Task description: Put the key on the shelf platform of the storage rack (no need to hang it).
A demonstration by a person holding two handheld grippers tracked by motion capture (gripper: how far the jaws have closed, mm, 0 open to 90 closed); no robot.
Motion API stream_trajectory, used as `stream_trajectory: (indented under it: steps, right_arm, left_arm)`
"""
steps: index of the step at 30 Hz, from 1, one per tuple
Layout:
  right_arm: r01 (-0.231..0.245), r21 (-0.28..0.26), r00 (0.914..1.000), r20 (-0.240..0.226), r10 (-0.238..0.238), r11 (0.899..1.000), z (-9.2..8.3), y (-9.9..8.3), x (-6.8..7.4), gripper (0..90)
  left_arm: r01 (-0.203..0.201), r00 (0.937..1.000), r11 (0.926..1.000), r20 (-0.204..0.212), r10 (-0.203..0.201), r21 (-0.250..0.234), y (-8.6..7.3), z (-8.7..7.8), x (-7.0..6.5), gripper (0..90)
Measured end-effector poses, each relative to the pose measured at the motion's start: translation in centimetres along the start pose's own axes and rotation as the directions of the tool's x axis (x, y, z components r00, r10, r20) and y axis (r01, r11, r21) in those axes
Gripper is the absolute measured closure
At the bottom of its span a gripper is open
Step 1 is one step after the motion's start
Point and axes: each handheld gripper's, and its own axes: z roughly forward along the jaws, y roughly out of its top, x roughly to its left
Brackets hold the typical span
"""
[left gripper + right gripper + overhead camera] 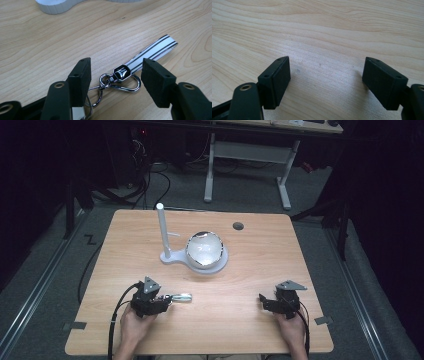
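A keychain (140,58) with a white black-striped strap, a black emblem clasp and silver rings lies flat on the wooden table (250,285). In the high view the keychain (181,297) rests just right of my left gripper (167,301). My left gripper (115,80) stands open, its jaws on either side of the clasp and rings, pads not touching them. At the table's front right, my right gripper (261,299) is open over bare wood. In its own view the right gripper (325,82) has nothing between its jaws.
A white stand (172,256) with an upright post (163,227) and a side peg sits mid-table. On the stand's round end a shiny domed bowl (204,249) rests. A small dark hole (238,226) marks the table's far side. Table edges lie close to both hands.
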Motion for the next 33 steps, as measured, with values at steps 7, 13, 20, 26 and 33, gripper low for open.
stream_trajectory:
  steps: [7,13,20,26,33]
  right_arm:
    - [0.000,0.000,1.0000,0.000,0.000,1.000,0.0,0.0,0.0,23.0]
    - [0.000,0.000,1.0000,0.000,0.000,1.000,0.0,0.0,0.0,22.9]
    - [0.000,0.000,1.0000,0.000,0.000,1.000,0.0,0.0,0.0,23.0]
    - [0.000,0.000,1.0000,0.000,0.000,1.000,0.0,0.0,0.0,22.9]
    - [0.000,0.002,1.0000,0.000,0.000,1.000,0.0,0.0,0.0,22.9]
  left_arm:
    - [-0.012,0.9999,0.9999,0.009,0.012,0.010,0.0,0.6,-0.1,44.7]
    - [-0.017,0.9996,0.9996,0.023,0.017,0.022,0.1,1.1,-0.3,46.1]
    - [-0.026,0.9991,0.9994,0.034,0.025,0.025,0.2,1.5,-0.5,49.5]
    - [-0.023,0.9991,0.9991,0.036,0.021,0.035,0.3,1.9,-0.5,56.8]
    - [-0.013,0.9993,0.9994,0.034,0.012,0.033,0.5,2.0,-0.2,64.6]
